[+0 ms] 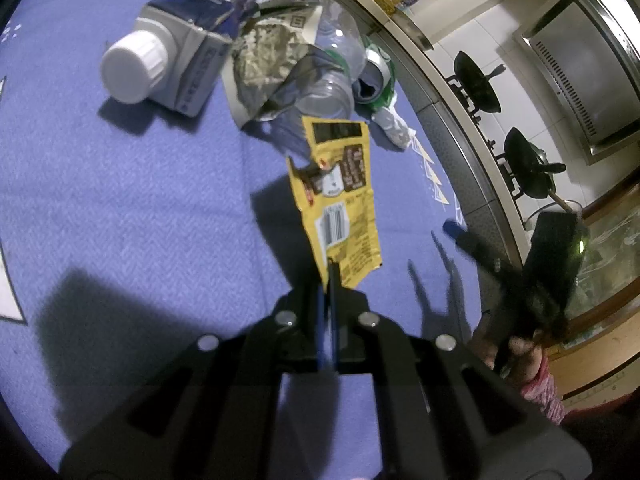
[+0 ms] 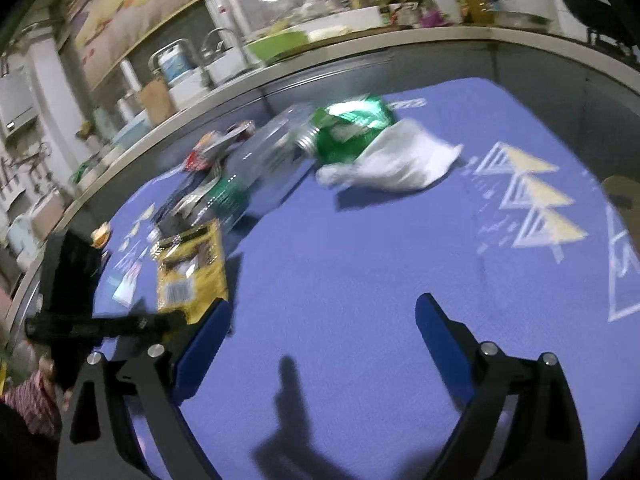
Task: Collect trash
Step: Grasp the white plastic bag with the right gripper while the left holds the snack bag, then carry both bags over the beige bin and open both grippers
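The tabletop (image 1: pixel 120 208) is blue-violet with a fine herringbone weave, printed with white-outlined triangles (image 2: pixel 536 196) filled pale yellow. The wrapper (image 1: pixel 340 196) is yellow with brown panels and a white barcode patch. The carton (image 1: pixel 192 40) beyond the wrapper is dark blue and grey with a white cap (image 1: pixel 132 68). The can (image 2: pixel 352 128) is green and silver; the tissue (image 2: pixel 400 160) beside the can is white.

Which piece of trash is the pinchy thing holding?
The yellow wrapper, pinched in the left gripper. The carton, bottle and can lie in the pile.
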Available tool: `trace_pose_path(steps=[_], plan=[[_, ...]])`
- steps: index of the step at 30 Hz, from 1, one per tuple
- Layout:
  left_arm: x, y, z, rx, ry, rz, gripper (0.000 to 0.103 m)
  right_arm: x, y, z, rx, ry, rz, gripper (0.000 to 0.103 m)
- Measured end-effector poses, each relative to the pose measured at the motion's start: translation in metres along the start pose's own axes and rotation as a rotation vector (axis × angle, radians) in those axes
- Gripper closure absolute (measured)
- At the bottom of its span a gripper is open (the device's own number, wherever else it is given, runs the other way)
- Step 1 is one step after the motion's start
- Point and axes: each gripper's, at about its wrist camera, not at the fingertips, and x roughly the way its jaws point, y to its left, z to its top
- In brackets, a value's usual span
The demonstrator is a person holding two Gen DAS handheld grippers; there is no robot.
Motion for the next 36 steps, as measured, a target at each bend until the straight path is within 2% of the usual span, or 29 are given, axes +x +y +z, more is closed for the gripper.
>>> trace_pose_path(steps=[8, 14, 15, 16, 18, 19, 21, 23, 29, 33, 36], plan=[[-0.001, 0.0, 0.0, -0.002, 0.004, 0.0, 0.1, 0.031, -0.019, 0.058, -0.083, -0.011, -0.088, 0.026], [0.0, -0.002, 0.001, 0.0, 0.008, 0.01, 0.1, 0.074, -0.008, 0.086, -0.239, 0.05, -0.134, 0.027], [0.0, -0.003, 0.001, 0.002, 0.008, 0.013, 0.1, 0.083, -0.006, 0.088, -0.272, 0.071, -0.144, 0.031], [0.0, -0.004, 0.001, 0.003, 0.007, 0.016, 0.1, 0.09, -0.005, 0.088, -0.289, 0.09, -0.145, 0.048], [0.001, -0.006, 0.0, 0.011, 0.005, 0.025, 0.1, 0.103, -0.006, 0.087, -0.316, 0.14, -0.163, 0.07], [0.001, -0.007, 0.0, 0.019, 0.005, 0.03, 0.1, 0.102, -0.008, 0.086, -0.314, 0.127, -0.176, 0.085], [0.003, -0.011, 0.0, 0.032, 0.011, 0.04, 0.101, 0.093, -0.015, 0.087, -0.262, 0.119, -0.148, 0.092], [0.004, -0.016, -0.001, 0.045, 0.014, 0.042, 0.101, 0.072, -0.022, 0.082, -0.178, 0.087, -0.087, 0.093], [0.011, -0.043, 0.0, 0.097, 0.036, -0.019, 0.101, -0.003, -0.04, 0.05, 0.065, -0.013, 0.107, 0.093], [0.031, -0.07, 0.011, 0.155, 0.074, -0.054, 0.101, -0.037, -0.068, 0.038, 0.19, -0.076, 0.14, 0.093], [0.054, -0.095, 0.022, 0.193, 0.111, -0.083, 0.101, -0.059, -0.095, 0.028, 0.273, -0.115, 0.131, 0.093]])
